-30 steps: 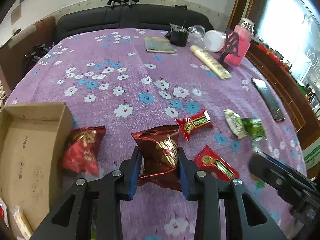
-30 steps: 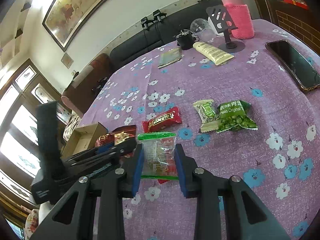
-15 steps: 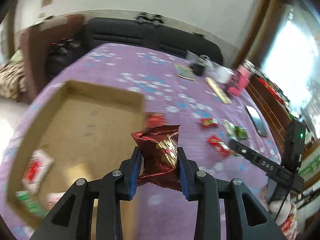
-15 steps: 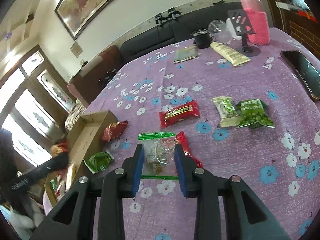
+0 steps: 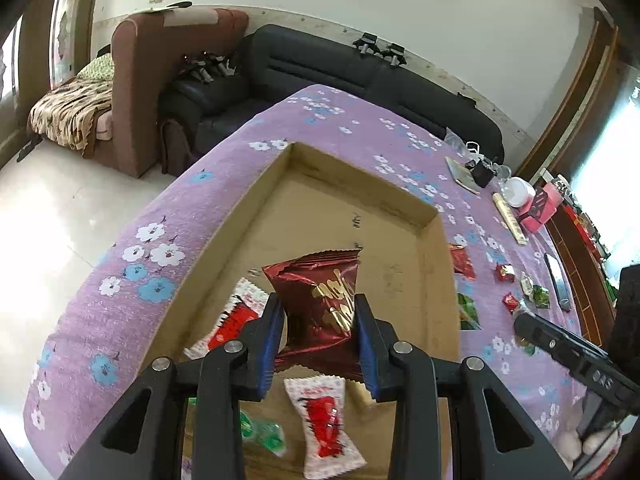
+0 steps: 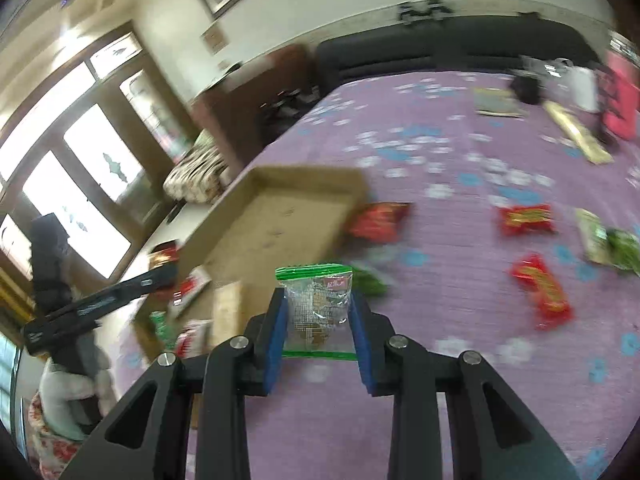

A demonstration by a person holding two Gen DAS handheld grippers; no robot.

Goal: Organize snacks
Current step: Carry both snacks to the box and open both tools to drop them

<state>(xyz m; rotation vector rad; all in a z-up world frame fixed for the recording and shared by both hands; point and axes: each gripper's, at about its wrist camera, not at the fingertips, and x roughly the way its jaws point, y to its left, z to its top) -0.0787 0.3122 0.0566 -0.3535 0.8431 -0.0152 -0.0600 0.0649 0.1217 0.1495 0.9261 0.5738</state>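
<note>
The dark red snack pack (image 5: 320, 312) is pinched between the left gripper (image 5: 320, 344) jaws at frame centre, over the cardboard box (image 5: 434, 280); the clear green-edged packet (image 6: 318, 308) is clamped likewise by the right gripper (image 6: 318, 344).

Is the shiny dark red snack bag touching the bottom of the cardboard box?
Apart. In the left wrist view the dark red snack bag hangs pinched in the left gripper, above the cardboard box floor.
</note>
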